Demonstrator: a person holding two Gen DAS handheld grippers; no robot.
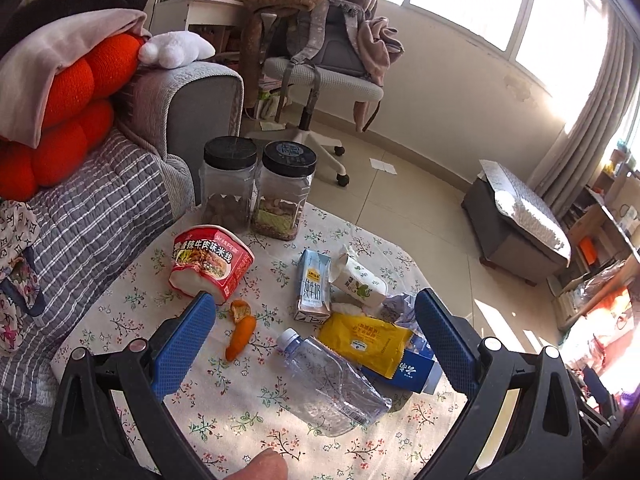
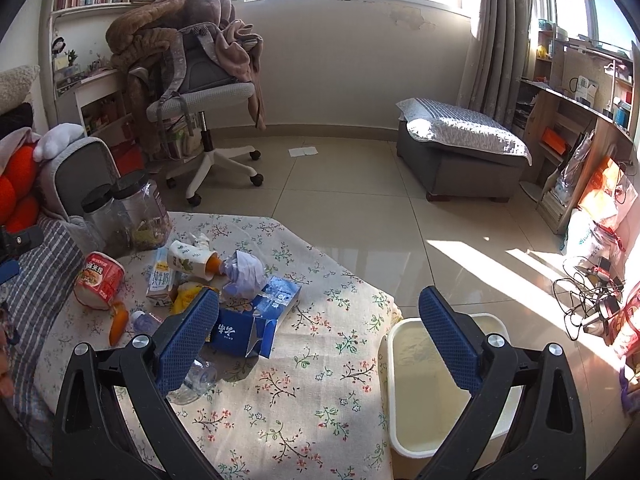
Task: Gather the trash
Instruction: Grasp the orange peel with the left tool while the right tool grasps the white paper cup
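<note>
Two lidded jars (image 1: 256, 188), office chair (image 2: 200, 96)

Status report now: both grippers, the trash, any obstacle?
Left gripper open, empty. Right gripper open, empty. Trash on table: clear bottle, noodle cup, blue carton. White bin beside table, nothing in the way.

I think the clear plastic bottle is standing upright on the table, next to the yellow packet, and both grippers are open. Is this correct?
Not quite. The bottle is lying on its side on the table, not upright, as the left wrist view shows. The rest holds: it is next to the yellow packet, and the left gripper and right gripper are both open.
</note>
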